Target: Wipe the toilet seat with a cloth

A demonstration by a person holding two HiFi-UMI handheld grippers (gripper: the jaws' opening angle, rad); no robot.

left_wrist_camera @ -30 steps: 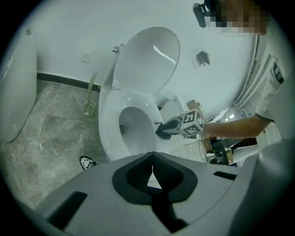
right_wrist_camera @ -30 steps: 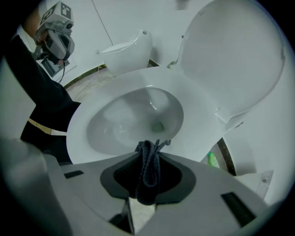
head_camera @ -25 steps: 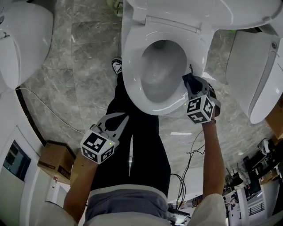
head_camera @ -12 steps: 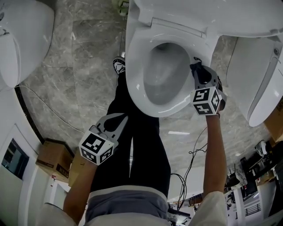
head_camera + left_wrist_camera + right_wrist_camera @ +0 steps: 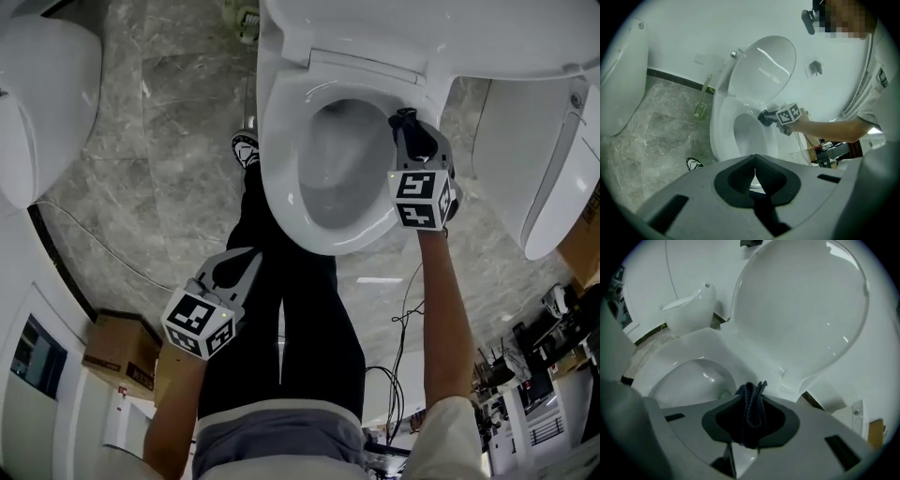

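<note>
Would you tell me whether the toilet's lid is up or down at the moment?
Up. The lid stands raised behind the seat, leaving the bowl uncovered.

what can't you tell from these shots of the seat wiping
- Whether the cloth touches the toilet seat: in the head view the right tool covers the spot; in the right gripper view the tool's own body blocks it.
- The lid: its top is cut off by the head view's upper edge.
- The green thing: too small in the left gripper view to name.
</note>
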